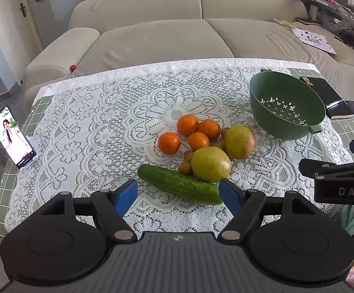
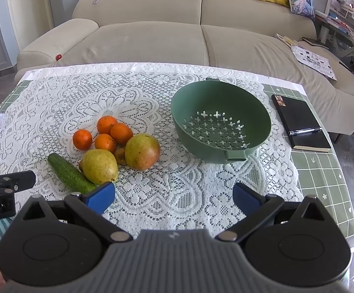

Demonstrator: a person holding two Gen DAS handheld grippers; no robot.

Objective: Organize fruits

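A pile of fruit lies mid-table: several oranges (image 1: pixel 188 124) (image 2: pixel 106 124), a yellow-green pear (image 1: pixel 210 164) (image 2: pixel 100 166), a reddish-green mango (image 1: pixel 239 141) (image 2: pixel 142 151), small brown fruits (image 1: pixel 185 167) and a cucumber (image 1: pixel 180 184) (image 2: pixel 69 173). An empty green colander (image 1: pixel 286 106) (image 2: pixel 221 120) stands to their right. My left gripper (image 1: pixel 178 195) is open, just in front of the cucumber. My right gripper (image 2: pixel 173 196) is open and empty over bare lace, right of the cucumber's end.
A white lace cloth (image 2: pixel 152 195) covers the table. A black notebook with a pen (image 2: pixel 300 123) lies at the right. A phone on a stand (image 1: pixel 12 136) stands at the left edge. A beige sofa (image 1: pixel 164 31) is behind the table.
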